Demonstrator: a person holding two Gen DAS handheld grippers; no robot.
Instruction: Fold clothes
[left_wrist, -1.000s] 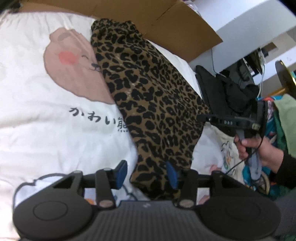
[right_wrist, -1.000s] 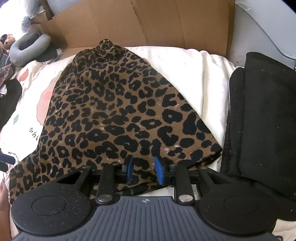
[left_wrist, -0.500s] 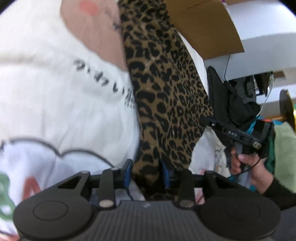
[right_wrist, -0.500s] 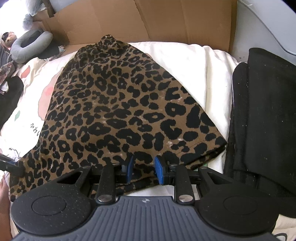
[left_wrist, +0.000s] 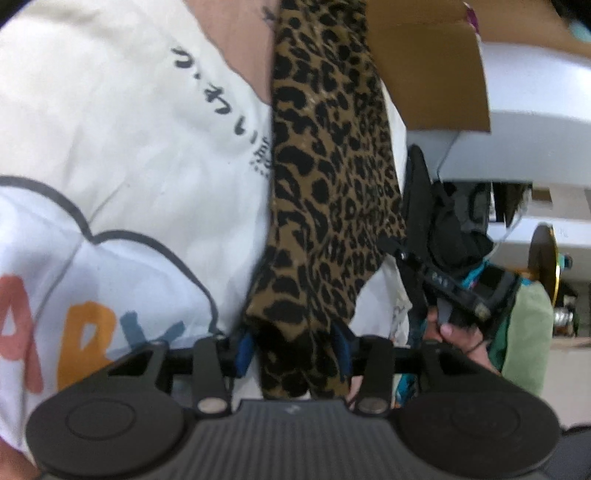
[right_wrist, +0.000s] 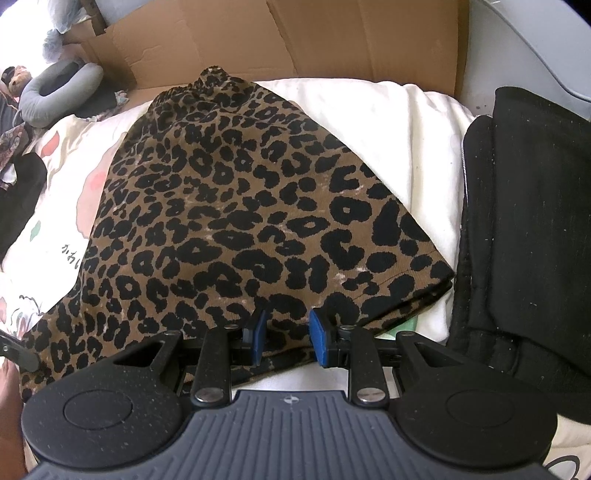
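Leopard-print garment (right_wrist: 236, 229) spread flat on the white printed bedding (right_wrist: 373, 122), filling the centre of the right wrist frame, narrow gathered end toward the upper middle, hem at the bottom. Right hand-held gripper (right_wrist: 286, 334) clamped on a fold of that hem, low centre, apparently to pin one corner. Left hand-held gripper (left_wrist: 291, 347) at the opposite hem corner, bottom centre of the left wrist frame; cloth bunched between the blue pads, jaws just now widening a little; whether actually pinching, hard to say in the blur. Both corners taken, likely for lifting the hem toward the gathered end.

Crowding the right edge: a black folded garment (right_wrist: 528, 229), almost touching the hem corner. Cardboard sheet (right_wrist: 295, 37) along the top. Grey neck pillow (right_wrist: 59, 90) upper left, well apart.
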